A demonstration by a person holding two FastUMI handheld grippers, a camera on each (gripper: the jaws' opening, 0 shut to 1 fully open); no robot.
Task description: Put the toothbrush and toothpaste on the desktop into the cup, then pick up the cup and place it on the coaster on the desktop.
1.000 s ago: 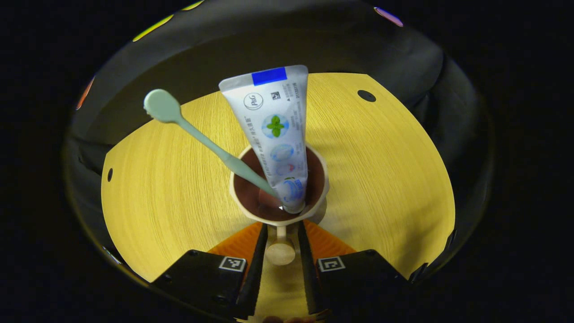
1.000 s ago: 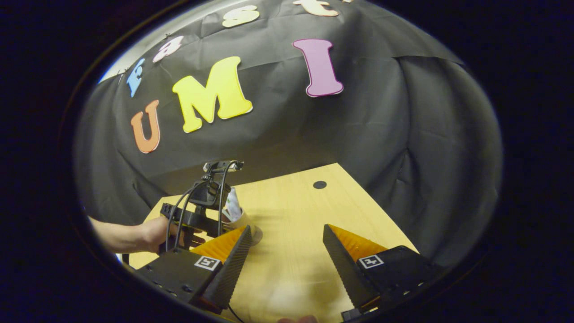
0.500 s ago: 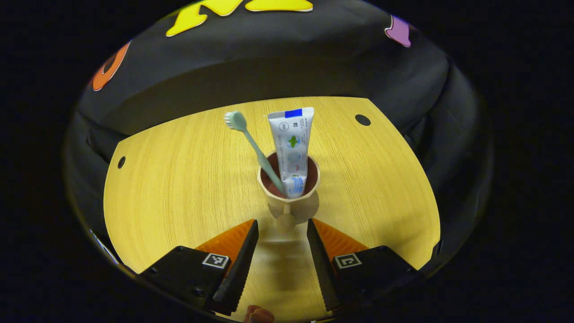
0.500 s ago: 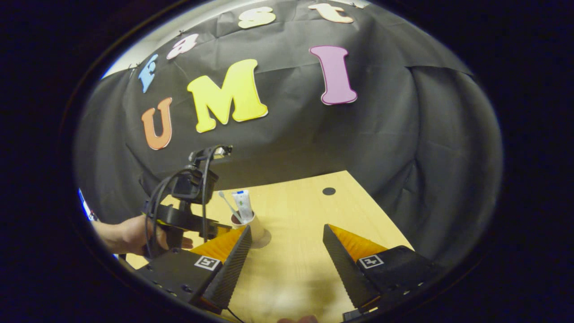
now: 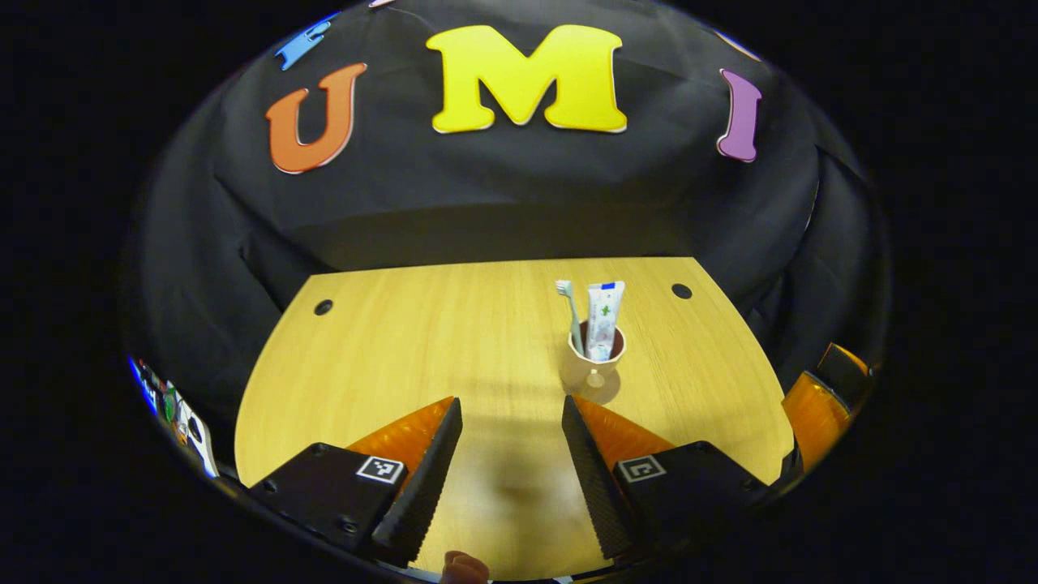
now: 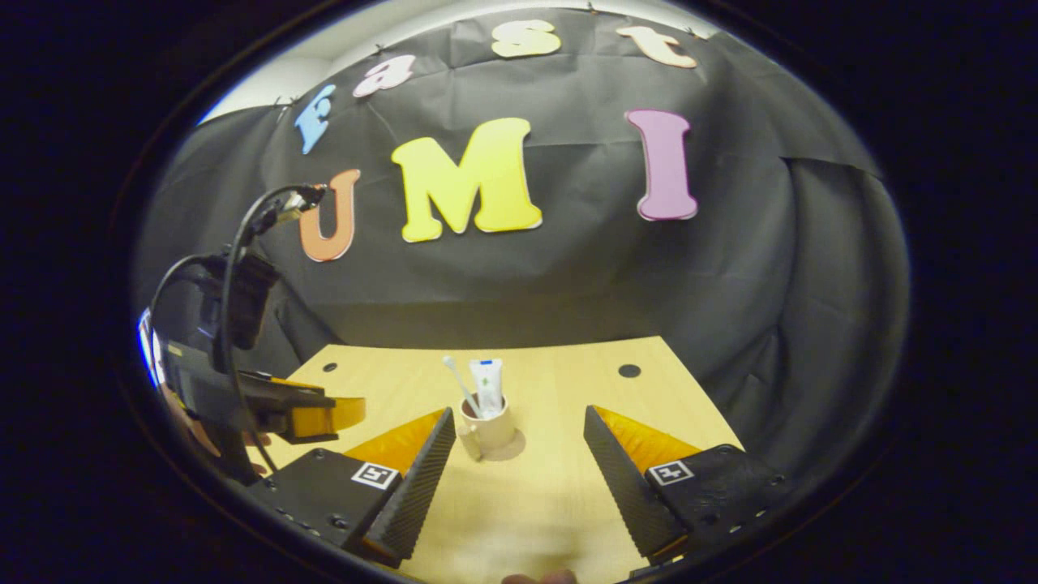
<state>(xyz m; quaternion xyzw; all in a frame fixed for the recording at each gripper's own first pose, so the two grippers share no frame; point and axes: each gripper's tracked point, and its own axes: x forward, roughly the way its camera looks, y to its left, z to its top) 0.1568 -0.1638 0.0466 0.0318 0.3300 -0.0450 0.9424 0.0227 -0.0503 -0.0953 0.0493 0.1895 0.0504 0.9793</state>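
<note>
A beige cup (image 5: pixel 590 367) with a dark inside stands upright on the wooden desktop (image 5: pixel 422 349), its small handle facing me. In it lean a pale green toothbrush (image 5: pixel 571 312) and a white toothpaste tube (image 5: pixel 605 319). A round coaster (image 5: pixel 610 392) shows under the cup. My left gripper (image 5: pixel 511 402) is open and holds nothing, well short of the cup. In the right gripper view the cup (image 6: pixel 489 435), toothbrush (image 6: pixel 459 383), tube (image 6: pixel 487 384) and coaster (image 6: pixel 516 445) sit just beyond my open right gripper (image 6: pixel 519 412). The left gripper (image 6: pixel 336 407) hangs at the left there.
The desktop has small dark holes near its far corners (image 5: pixel 323 307) (image 5: pixel 682 290). Black cloth walls close the far side and both flanks. The right gripper (image 5: pixel 819 401) shows at the right edge of the left gripper view. A hand (image 6: pixel 182 422) holds the left gripper.
The left gripper has let go of the cup's handle, opened, and pulled back and up, away from the cup. The cup stays on the coaster. The right gripper has drawn back slightly.
</note>
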